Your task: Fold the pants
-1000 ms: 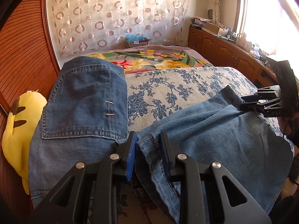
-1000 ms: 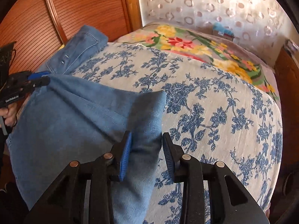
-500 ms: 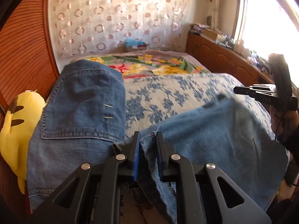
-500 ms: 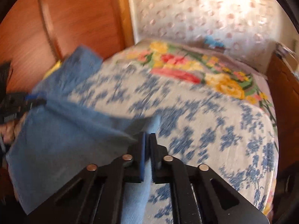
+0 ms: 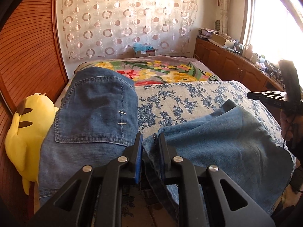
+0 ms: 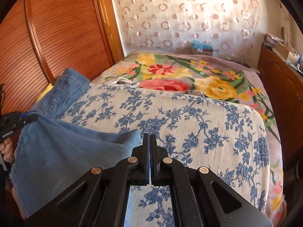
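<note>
The faded blue denim pants [image 5: 90,113] lie across the near-left part of the bed's blue-flowered white cover [image 5: 180,102], one leg doubled toward the right. The cloth looks soft, fairly heavy and likely to sag, so seams and hems should give the surest hold. The left tongs [image 5: 149,141] are narrowed on the thick seam at the near edge. The right tongs [image 6: 149,141] are fully closed beside the leg's far corner; whether they pinch it cannot be told
</note>
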The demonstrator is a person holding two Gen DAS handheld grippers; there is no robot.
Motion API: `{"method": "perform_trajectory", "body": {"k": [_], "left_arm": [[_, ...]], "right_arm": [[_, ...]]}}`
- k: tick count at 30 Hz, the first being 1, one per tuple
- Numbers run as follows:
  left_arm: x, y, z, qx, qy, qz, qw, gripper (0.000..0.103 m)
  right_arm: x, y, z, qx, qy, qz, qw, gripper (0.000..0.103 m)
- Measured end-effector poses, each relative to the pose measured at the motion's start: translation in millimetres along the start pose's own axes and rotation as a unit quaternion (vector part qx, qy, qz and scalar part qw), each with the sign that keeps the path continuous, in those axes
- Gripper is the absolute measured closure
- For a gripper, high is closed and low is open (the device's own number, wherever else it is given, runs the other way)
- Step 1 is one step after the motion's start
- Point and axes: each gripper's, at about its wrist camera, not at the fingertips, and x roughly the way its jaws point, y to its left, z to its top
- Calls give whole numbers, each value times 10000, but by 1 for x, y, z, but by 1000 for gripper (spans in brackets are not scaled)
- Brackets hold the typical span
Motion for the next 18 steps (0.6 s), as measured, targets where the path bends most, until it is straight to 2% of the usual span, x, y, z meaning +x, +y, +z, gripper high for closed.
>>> {"method": "perform_trajectory", "body": {"k": [12, 18], "left_arm": [[-27, -23, 1, 210, -165, 104, 9996, 89], [-45, -35, 1, 239, -276, 47, 9993, 86]], "right_arm": [[-34, 27, -8, -311, -167, 25, 9994, 103], [-53, 39, -15, -370, -260, 18, 9990, 103]]}}
